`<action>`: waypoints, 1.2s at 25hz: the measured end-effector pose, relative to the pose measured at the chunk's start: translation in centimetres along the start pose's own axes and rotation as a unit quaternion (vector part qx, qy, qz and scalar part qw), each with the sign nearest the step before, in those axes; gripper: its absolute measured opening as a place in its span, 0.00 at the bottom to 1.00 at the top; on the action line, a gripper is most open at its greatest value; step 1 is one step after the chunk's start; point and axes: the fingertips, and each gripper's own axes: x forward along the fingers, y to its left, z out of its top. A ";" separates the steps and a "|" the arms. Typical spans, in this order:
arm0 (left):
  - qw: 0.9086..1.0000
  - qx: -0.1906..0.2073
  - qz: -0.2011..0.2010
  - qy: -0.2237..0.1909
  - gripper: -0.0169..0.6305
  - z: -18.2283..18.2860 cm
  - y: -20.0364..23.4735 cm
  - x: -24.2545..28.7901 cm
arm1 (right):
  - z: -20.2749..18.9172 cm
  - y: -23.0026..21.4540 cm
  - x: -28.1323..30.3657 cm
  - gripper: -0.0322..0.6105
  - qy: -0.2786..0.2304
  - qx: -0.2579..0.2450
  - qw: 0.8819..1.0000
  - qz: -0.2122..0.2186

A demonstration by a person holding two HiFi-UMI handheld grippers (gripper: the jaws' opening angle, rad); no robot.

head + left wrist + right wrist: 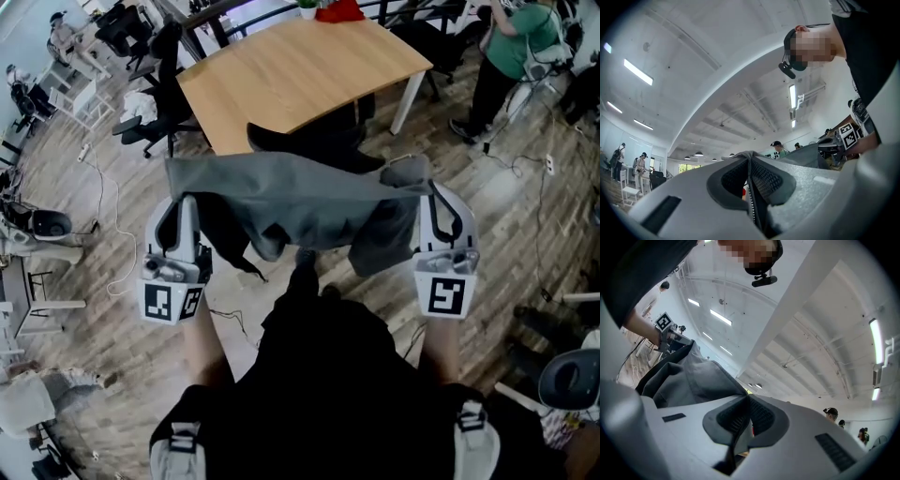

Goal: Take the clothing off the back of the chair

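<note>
A grey garment (300,202) hangs stretched between my two grippers, sagging in the middle, with a dark fold drooping at its lower left. My left gripper (184,202) is shut on its left edge, and my right gripper (427,193) is shut on its right edge. Behind the cloth, the top of the black chair (314,141) shows above it. In the left gripper view the left gripper (749,158) pinches a thin ridge of grey cloth, and the garment (808,157) runs off toward the other gripper. In the right gripper view the right gripper (746,401) clamps the garment (689,380) likewise. Both grippers tilt upward toward the ceiling.
A wooden table (300,66) stands just beyond the chair, with a red item (339,11) at its far edge. Black office chairs (159,108) sit at the left. A person in a green top (511,47) stands at the upper right. Cables lie on the wood floor.
</note>
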 end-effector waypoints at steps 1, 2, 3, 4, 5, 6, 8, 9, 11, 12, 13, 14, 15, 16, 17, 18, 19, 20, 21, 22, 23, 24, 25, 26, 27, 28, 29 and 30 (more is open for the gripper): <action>1.000 0.002 -0.001 -0.002 0.06 0.4 -0.4 -0.3 | 0.1 -0.1 -0.5 0.06 0.000 -0.001 1.000 -0.001; 1.000 0.002 -0.002 -0.005 0.06 0.8 -0.7 -0.6 | 0.3 -0.2 -0.9 0.06 -0.001 -0.001 1.000 -0.002; 1.000 0.003 -0.002 -0.009 0.06 1.2 -1.1 -0.9 | 0.6 -0.3 -1.4 0.06 -0.002 0.000 1.000 -0.003; 1.000 0.003 -0.003 -0.012 0.06 1.6 -1.6 -1.3 | 0.8 -0.4 -2.0 0.06 -0.005 0.001 1.000 -0.005; 1.000 0.004 -0.003 -0.016 0.06 2.0 -2.1 -1.7 | 1.1 -0.5 -2.6 0.06 -0.007 0.002 1.000 -0.007; 1.000 0.005 -0.003 -0.020 0.06 2.4 -2.7 -2.1 | 1.3 -0.6 -3.3 0.06 -0.009 0.002 1.000 -0.008; 1.000 0.003 -0.002 -0.030 0.06 3.1 -3.2 -2.7 | 1.7 -0.9 -4.0 0.06 -0.013 0.003 1.000 -0.009; 0.999 0.002 -0.001 -0.034 0.06 3.5 -3.2 -2.9 | 1.9 -1.0 -4.0 0.06 -0.016 0.004 1.000 -0.008; 0.999 0.003 0.003 -0.041 0.06 4.2 -3.0 -3.2 | 2.5 -1.0 -3.9 0.06 -0.022 0.006 1.000 -0.008; 0.999 0.004 0.005 -0.044 0.06 4.5 -2.8 -3.5 | 2.9 -0.9 -3.9 0.06 -0.025 0.008 1.000 -0.007; 0.999 0.004 0.007 -0.047 0.06 4.8 -2.7 -3.7 | 3.2 -0.8 -3.8 0.06 -0.028 0.009 1.000 -0.007; 0.999 0.005 0.009 -0.049 0.06 5.1 -2.5 -3.9 | 3.5 -0.7 -3.8 0.06 -0.031 0.010 0.999 -0.007; 0.999 0.006 0.010 -0.051 0.06 5.3 -2.4 -4.1 | 3.8 -0.6 -3.7 0.06 -0.033 0.010 0.999 -0.007; 0.999 0.007 0.012 -0.053 0.06 5.5 -2.3 -4.3 | 4.0 -0.6 -3.6 0.06 -0.034 0.007 0.999 -0.007; 0.998 0.008 0.013 -0.054 0.06 5.7 -2.3 -4.4 | 4.2 -0.5 -3.5 0.06 -0.034 0.003 0.999 -0.006; 0.998 0.008 0.015 -0.054 0.06 5.8 -2.3 -4.5 | 4.3 -0.5 -3.5 0.06 -0.034 0.000 0.999 -0.005; 0.998 0.009 0.016 -0.054 0.06 5.8 -2.3 -4.6 | 4.5 -0.5 -3.4 0.06 -0.035 -0.002 0.999 -0.004; 0.998 0.010 0.017 -0.054 0.06 5.9 -2.3 -4.7 | 4.6 -0.6 -3.4 0.06 -0.037 -0.004 0.999 -0.004; 0.998 0.011 0.017 -0.055 0.06 5.9 -2.3 -4.8 | 4.6 -0.6 -3.4 0.06 -0.037 -0.005 0.999 -0.005; 0.998 0.014 0.017 -0.055 0.06 6.0 -2.4 -4.9 | 4.5 -0.6 -3.5 0.06 -0.037 -0.006 0.999 -0.006; 0.998 0.016 0.017 -0.055 0.06 6.0 -2.6 -4.9 | 4.5 -0.6 -3.5 0.06 -0.037 -0.006 0.999 -0.006; 0.998 0.018 0.017 -0.054 0.06 6.0 -2.7 -4.9 | 4.4 -0.7 -3.6 0.06 -0.037 -0.005 0.999 -0.006; 0.998 0.019 0.016 -0.053 0.06 6.0 -2.8 -5.0 | 4.4 -0.7 -3.6 0.06 -0.038 -0.004 0.999 -0.007; 0.998 0.019 0.016 -0.053 0.06 6.0 -2.9 -5.0 | 4.4 -0.8 -3.6 0.06 -0.039 -0.004 0.999 -0.007; 0.998 0.019 0.017 -0.053 0.06 6.0 -2.9 -5.0 | 4.4 -0.7 -3.5 0.06 -0.039 -0.004 0.999 -0.008; 0.998 0.019 0.017 -0.053 0.06 6.0 -2.8 -5.1 | 4.5 -0.6 -3.5 0.06 -0.040 -0.003 0.999 -0.009; 0.998 0.018 0.017 -0.053 0.06 6.0 -2.7 -5.2 | 4.6 -0.6 -3.4 0.06 -0.041 -0.003 0.999 -0.009; 0.998 0.018 0.018 -0.053 0.06 6.0 -2.5 -5.2 | 4.7 -0.5 -3.3 0.06 -0.041 -0.003 0.999 -0.009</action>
